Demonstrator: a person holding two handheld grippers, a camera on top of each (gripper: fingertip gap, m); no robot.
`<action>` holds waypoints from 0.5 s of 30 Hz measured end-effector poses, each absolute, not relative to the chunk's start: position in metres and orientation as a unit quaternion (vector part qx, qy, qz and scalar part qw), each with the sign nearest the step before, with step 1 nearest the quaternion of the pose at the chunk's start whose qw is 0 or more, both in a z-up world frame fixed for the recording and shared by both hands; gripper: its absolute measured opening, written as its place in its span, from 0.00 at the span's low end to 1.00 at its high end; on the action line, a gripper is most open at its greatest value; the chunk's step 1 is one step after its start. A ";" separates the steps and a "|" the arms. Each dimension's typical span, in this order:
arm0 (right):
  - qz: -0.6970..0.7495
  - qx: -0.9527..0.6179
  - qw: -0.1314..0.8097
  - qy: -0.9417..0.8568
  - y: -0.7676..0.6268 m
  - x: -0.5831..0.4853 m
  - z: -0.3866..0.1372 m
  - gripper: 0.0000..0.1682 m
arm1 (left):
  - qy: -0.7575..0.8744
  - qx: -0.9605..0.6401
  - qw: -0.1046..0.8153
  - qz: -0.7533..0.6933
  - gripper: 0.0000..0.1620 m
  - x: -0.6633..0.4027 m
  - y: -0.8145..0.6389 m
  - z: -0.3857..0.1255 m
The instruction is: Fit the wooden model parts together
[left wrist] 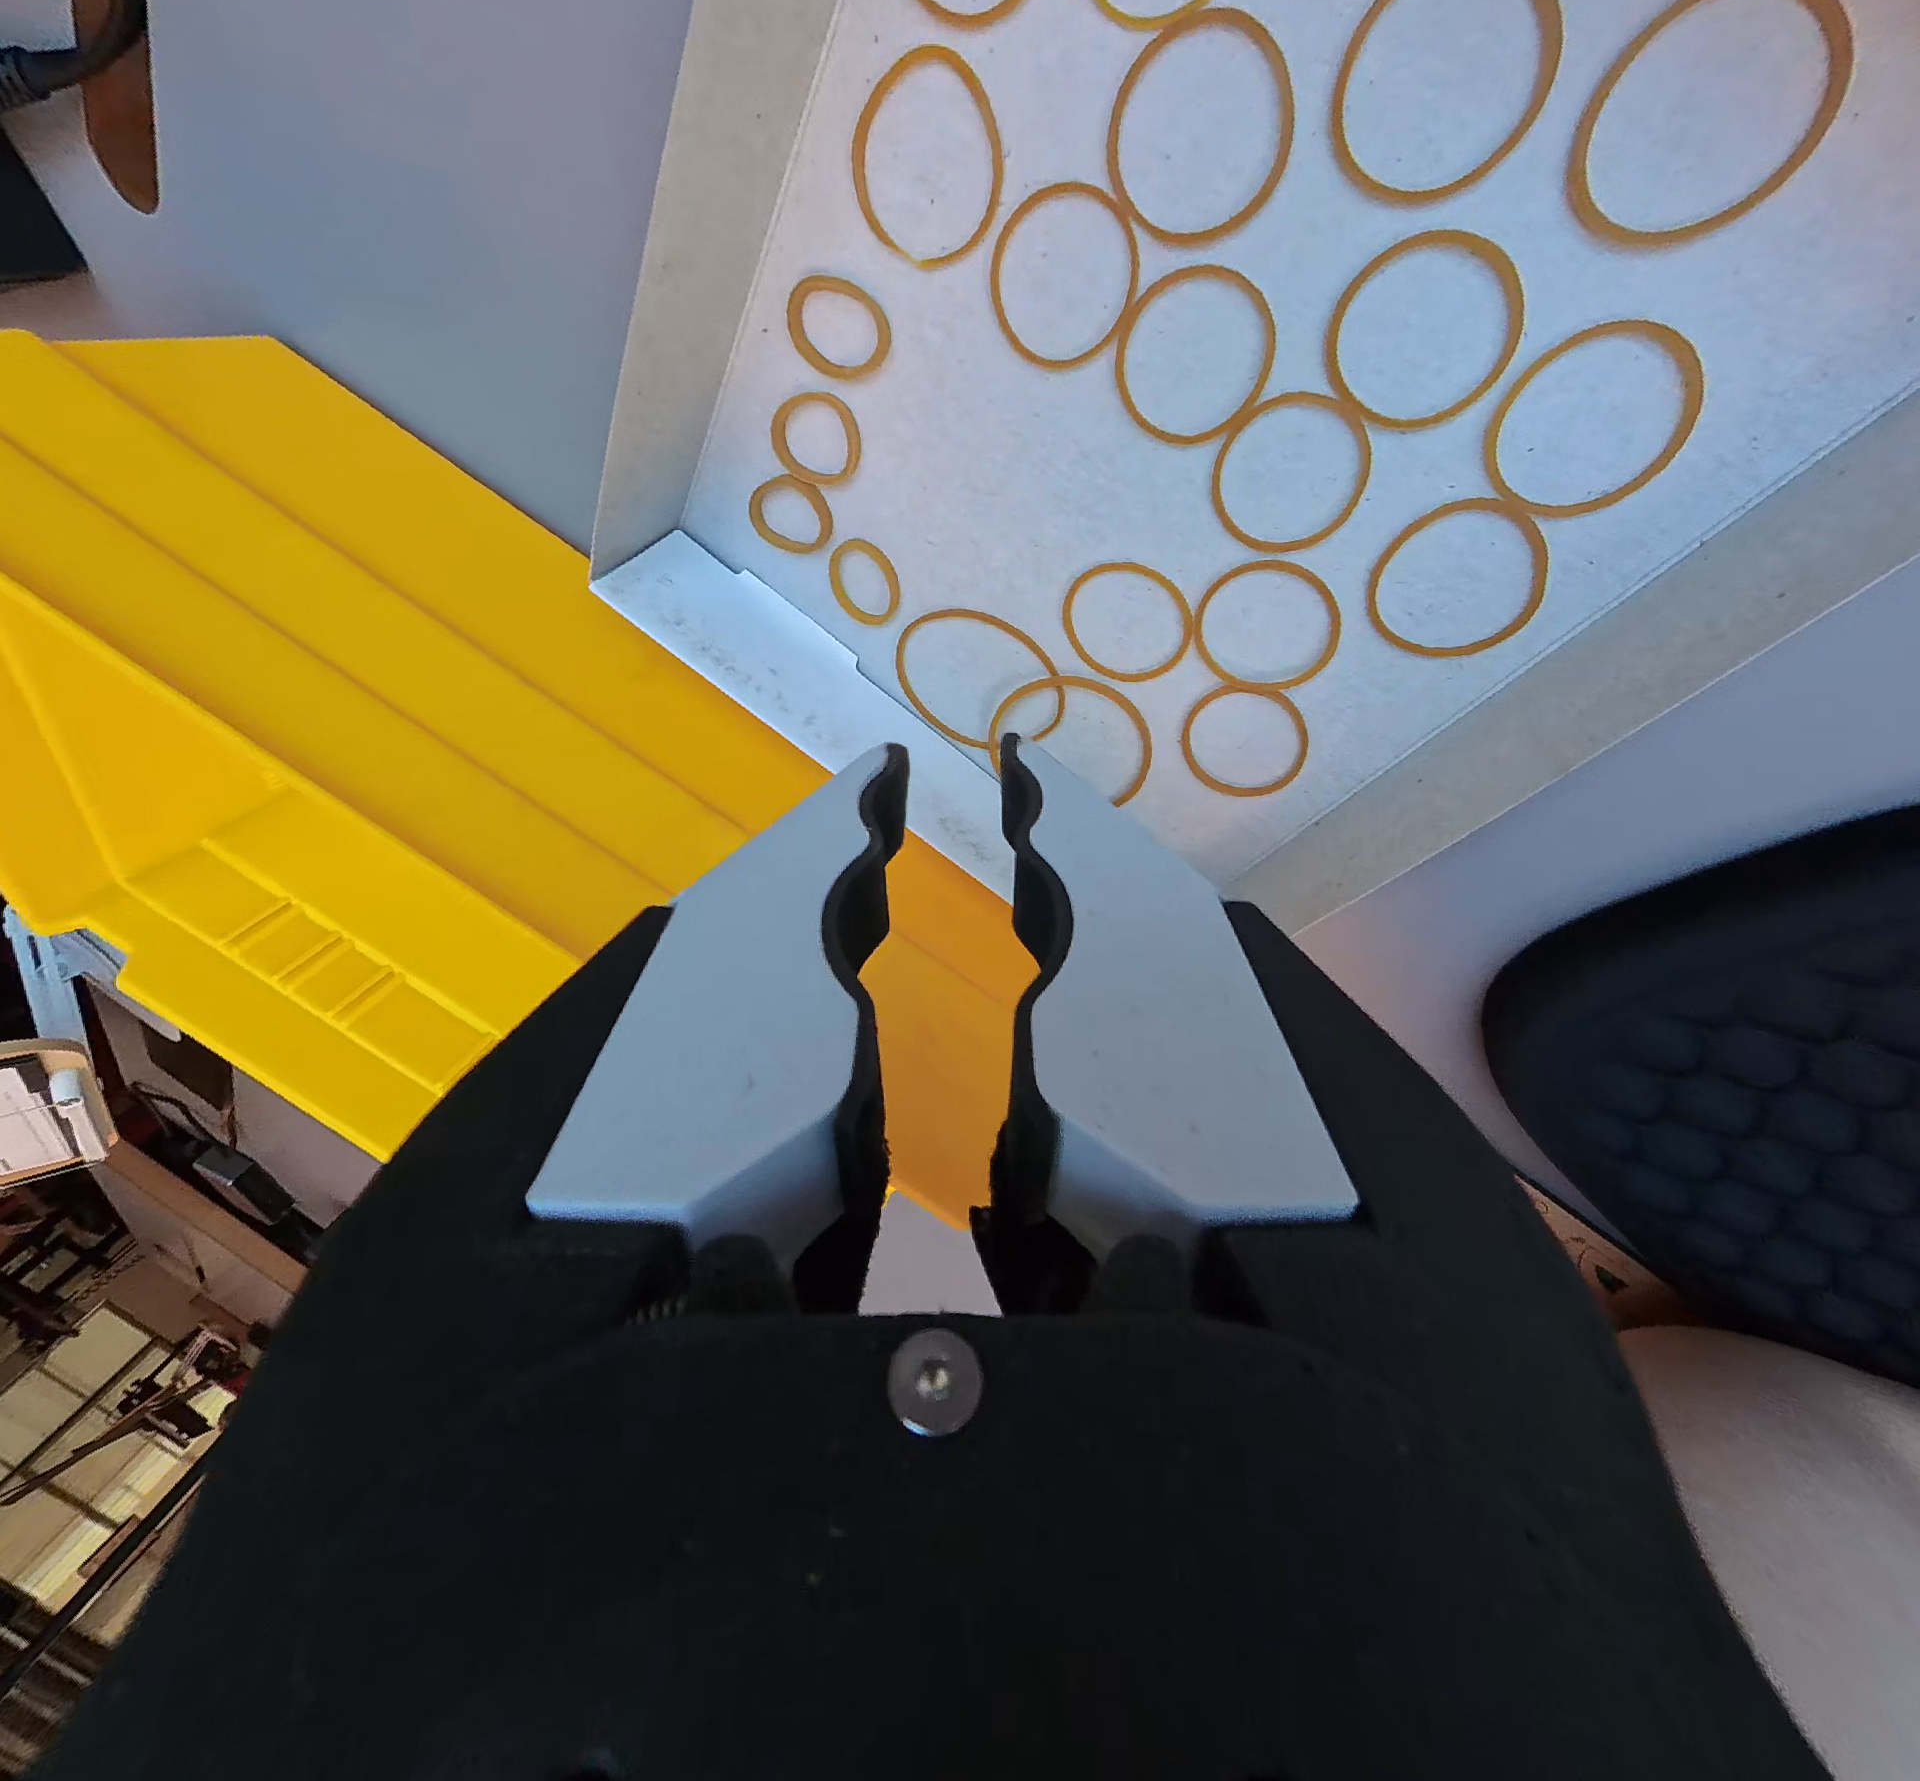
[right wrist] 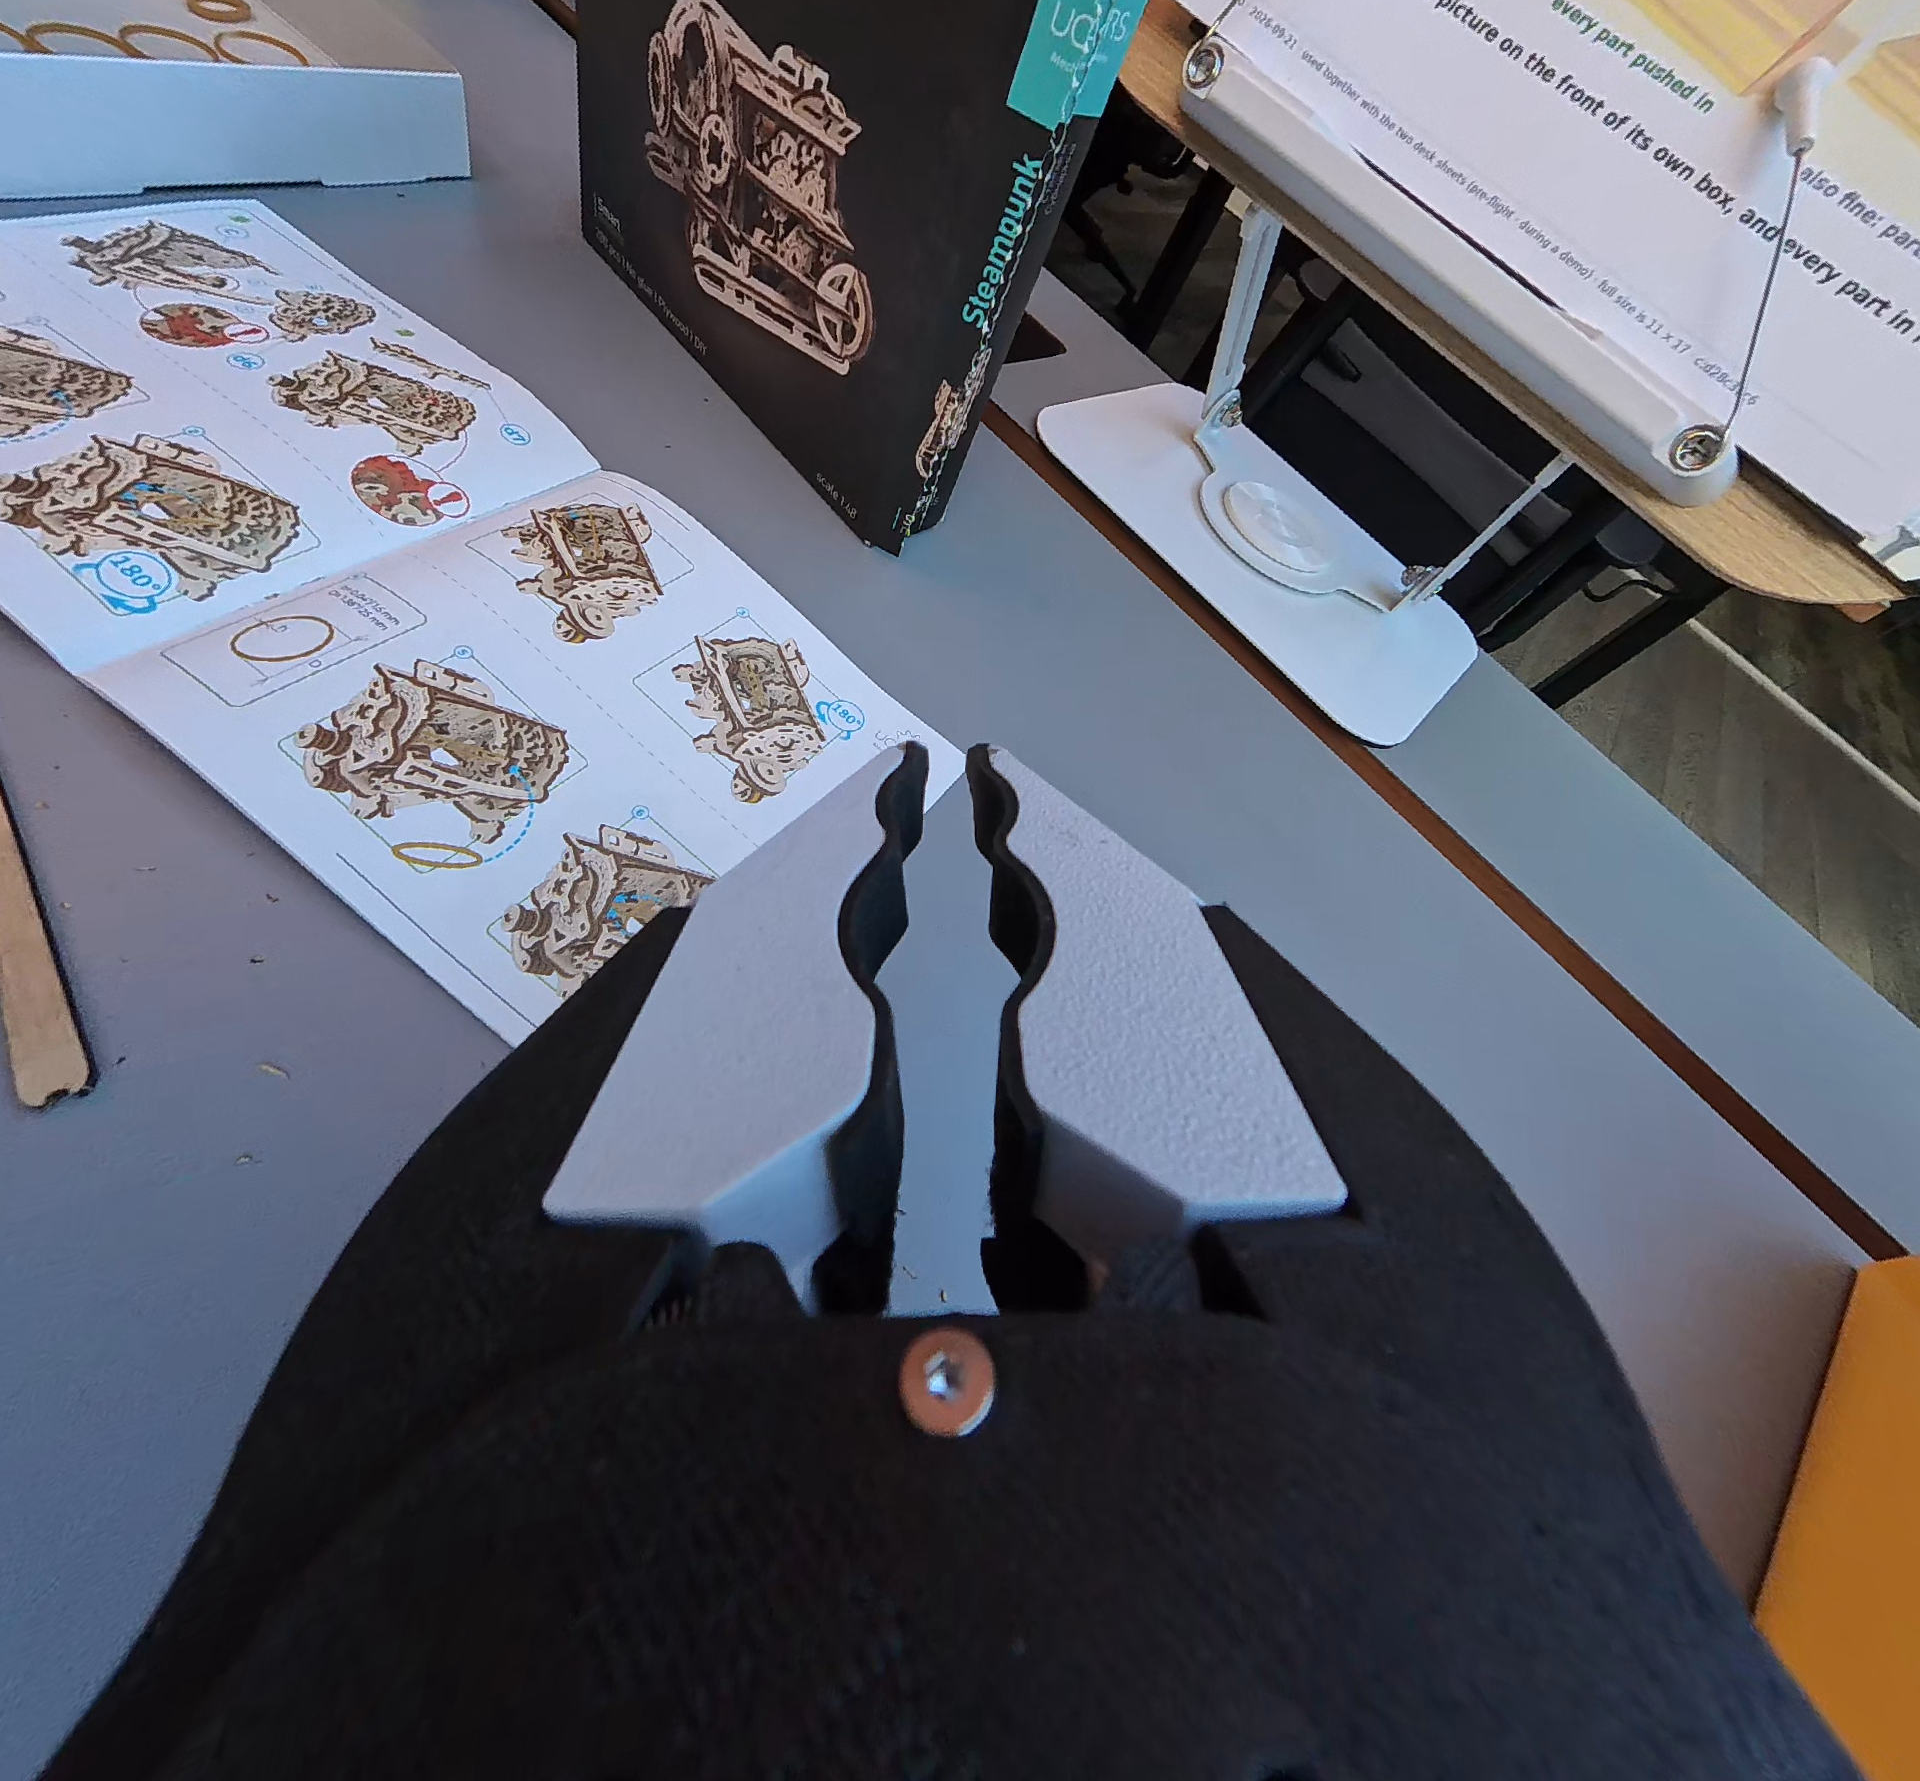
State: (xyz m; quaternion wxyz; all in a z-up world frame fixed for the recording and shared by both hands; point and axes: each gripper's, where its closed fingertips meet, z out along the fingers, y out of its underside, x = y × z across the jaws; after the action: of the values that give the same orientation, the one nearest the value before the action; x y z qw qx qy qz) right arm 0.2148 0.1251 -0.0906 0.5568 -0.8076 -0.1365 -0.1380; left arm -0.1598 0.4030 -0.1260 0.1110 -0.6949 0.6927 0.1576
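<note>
My left gripper [left wrist: 951, 755] is open a little and empty. It hovers over the near corner of a shallow white box tray [left wrist: 987, 484] that holds several tan rubber bands [left wrist: 1125, 349]. My right gripper [right wrist: 945, 755] is open by a narrow gap and empty, above the grey table [right wrist: 1143, 692]. An open instruction booklet [right wrist: 416, 588] with model pictures lies to its left. A thin wooden strip [right wrist: 31, 952] lies at the left edge of the right wrist view. No other wooden model part shows.
A yellow plastic bin [left wrist: 312, 640] lies left of the tray. A dark hex-patterned pad [left wrist: 1714, 1056] sits at the right. The black kit box [right wrist: 779, 173] stands upright behind the booklet. A white document stand [right wrist: 1247, 536] is at the table's right edge; the tray [right wrist: 260, 121] lies far left. The left gripper's tips are roughly 45 cm from the right gripper's.
</note>
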 end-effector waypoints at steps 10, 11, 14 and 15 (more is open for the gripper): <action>-0.137 -0.809 0.555 -0.137 0.125 0.215 -0.092 0.05 | 0.692 -0.696 0.104 0.161 0.07 -0.163 0.403 -0.127; -0.137 -0.809 0.555 -0.137 0.125 0.214 -0.092 0.05 | 0.693 -0.696 0.104 0.160 0.07 -0.162 0.402 -0.127; -0.136 -0.809 0.555 -0.137 0.125 0.214 -0.092 0.05 | 0.693 -0.695 0.105 0.160 0.07 -0.163 0.402 -0.126; -0.135 -0.809 0.555 -0.136 0.125 0.214 -0.092 0.05 | 0.693 -0.695 0.105 0.160 0.07 -0.163 0.402 -0.126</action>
State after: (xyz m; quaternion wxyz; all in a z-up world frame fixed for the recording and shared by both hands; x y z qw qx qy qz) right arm 0.2143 0.1255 -0.0920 0.5552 -0.8093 -0.1363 -0.1351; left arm -0.1627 0.4021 -0.1262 0.1051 -0.6953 0.6926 0.1604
